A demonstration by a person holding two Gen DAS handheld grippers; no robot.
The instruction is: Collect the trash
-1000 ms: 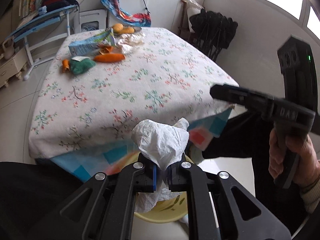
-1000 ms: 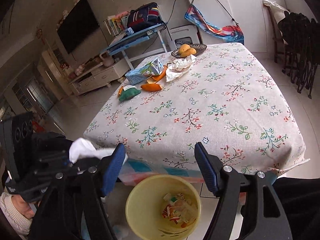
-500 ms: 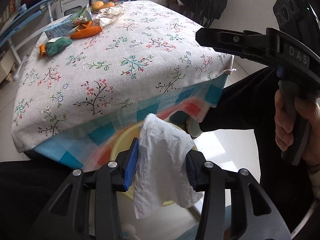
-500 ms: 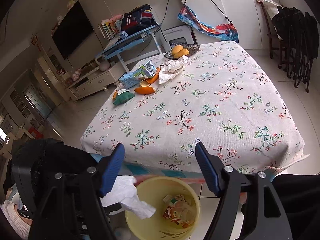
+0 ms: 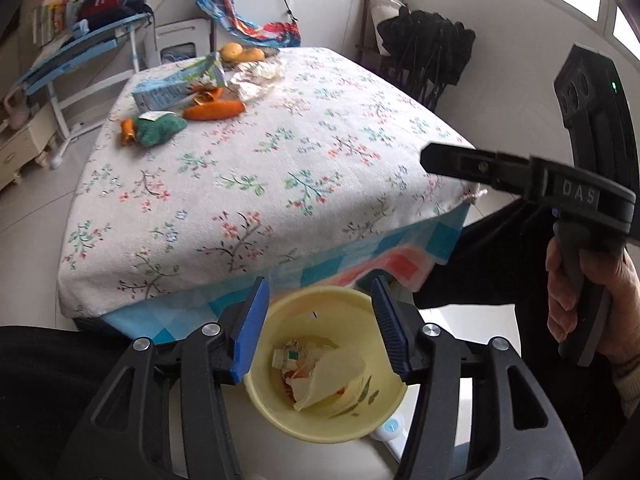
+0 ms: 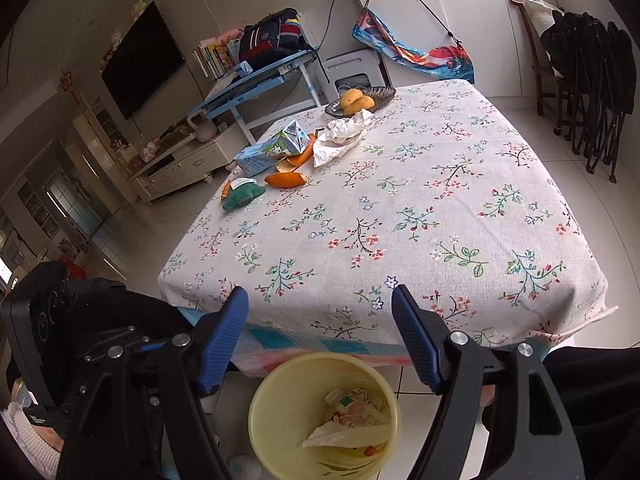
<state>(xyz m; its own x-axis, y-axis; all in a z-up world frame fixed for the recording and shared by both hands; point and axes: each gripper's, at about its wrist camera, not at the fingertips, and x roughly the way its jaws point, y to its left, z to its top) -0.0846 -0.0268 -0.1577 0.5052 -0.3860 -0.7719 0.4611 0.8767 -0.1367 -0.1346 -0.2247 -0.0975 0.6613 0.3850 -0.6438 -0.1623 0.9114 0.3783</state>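
Left gripper [image 5: 318, 322]: black frame, blue ribbed pads, jaws just opened and parted with nothing between them; it hung directly above a pale yellow plastic waste bin [image 5: 362, 424]. White crumpled tissue [image 5: 332, 372] lay inside the bin, below the parted pads, on top of mixed scraps that were too small to identify.

Right gripper [image 6: 320, 338]: same build, jaws wide apart and empty, held above the same bin at the near table edge; in the left wrist view its upper finger crossed the right side of the frame, with a hand [image 5: 580, 300] around the grip.

Table [image 6: 440, 220], ahead of both grippers: square, covered by a woven floral cloth, a checked blue and coral cloth showing beneath its near edge. At its far corner sat a blue-green carton [image 6: 272, 150], curled orange peels [image 6: 286, 179], a green crumpled wrapper [image 6: 242, 196], crumpled white paper [image 6: 340, 138] and a dark basket of yellow fruit [image 6: 356, 100].

Bin base cut off by the lower frame edge. Dark clothing filled the lower corners.
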